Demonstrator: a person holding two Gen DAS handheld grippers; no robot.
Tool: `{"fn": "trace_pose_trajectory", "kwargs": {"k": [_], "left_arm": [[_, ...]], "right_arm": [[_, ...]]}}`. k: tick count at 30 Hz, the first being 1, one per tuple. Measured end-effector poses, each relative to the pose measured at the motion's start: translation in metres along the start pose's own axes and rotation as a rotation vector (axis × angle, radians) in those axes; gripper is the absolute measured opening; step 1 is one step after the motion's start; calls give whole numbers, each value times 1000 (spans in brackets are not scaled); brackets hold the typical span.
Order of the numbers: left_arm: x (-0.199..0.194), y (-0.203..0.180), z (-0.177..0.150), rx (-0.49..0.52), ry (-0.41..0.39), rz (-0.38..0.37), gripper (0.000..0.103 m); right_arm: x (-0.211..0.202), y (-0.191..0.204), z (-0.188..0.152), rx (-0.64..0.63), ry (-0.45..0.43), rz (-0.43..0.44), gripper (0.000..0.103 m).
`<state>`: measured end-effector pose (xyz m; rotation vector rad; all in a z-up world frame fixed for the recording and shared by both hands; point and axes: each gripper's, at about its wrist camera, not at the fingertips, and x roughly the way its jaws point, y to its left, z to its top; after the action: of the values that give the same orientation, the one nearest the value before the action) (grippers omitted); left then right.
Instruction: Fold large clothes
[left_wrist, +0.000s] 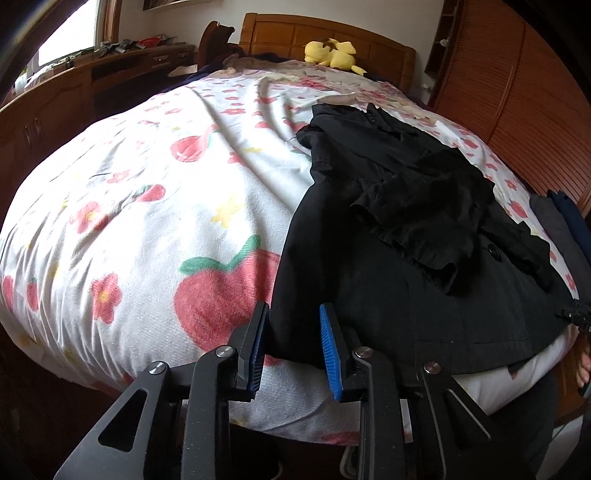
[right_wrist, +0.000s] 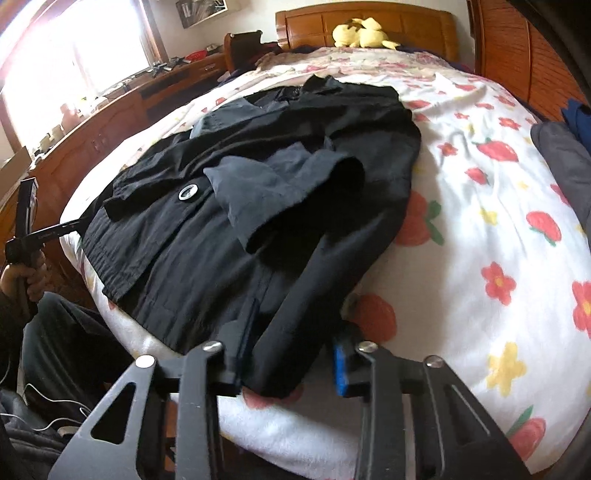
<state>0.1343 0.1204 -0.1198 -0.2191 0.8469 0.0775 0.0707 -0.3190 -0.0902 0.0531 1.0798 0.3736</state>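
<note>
A large black coat (left_wrist: 413, 236) lies spread on the bed, with a sleeve folded across its front; it also shows in the right wrist view (right_wrist: 258, 177). My left gripper (left_wrist: 293, 336) is open, its blue pads on either side of the coat's near left hem corner. My right gripper (right_wrist: 291, 354) is open around the coat's near right hem corner, which lies between its jaws. The left gripper also shows at the left edge of the right wrist view (right_wrist: 59, 229), held in a hand.
The bed has a white quilt (left_wrist: 147, 221) with red strawberries and flowers. A yellow plush toy (left_wrist: 332, 53) sits by the wooden headboard (left_wrist: 332, 33). Grey and blue clothes (right_wrist: 565, 155) lie at the right. A wooden dresser (left_wrist: 74, 92) stands left, a wardrobe (left_wrist: 517, 92) right.
</note>
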Motion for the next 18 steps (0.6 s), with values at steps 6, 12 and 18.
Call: {"fn": "trace_pose_trajectory", "kwargs": {"k": [6,12,18], "left_arm": [[-14,-12,6,36,-25,-13,5],[-61,-23,32,50,-107,-50,4],[-126,-46,54,98,-234,-78,3]], "right_arm": [[-12,-3,5,19,-75,19,19],[-35,-8,12,63,-165,35,13],[-88,3,26,62,-274,12,11]]}}
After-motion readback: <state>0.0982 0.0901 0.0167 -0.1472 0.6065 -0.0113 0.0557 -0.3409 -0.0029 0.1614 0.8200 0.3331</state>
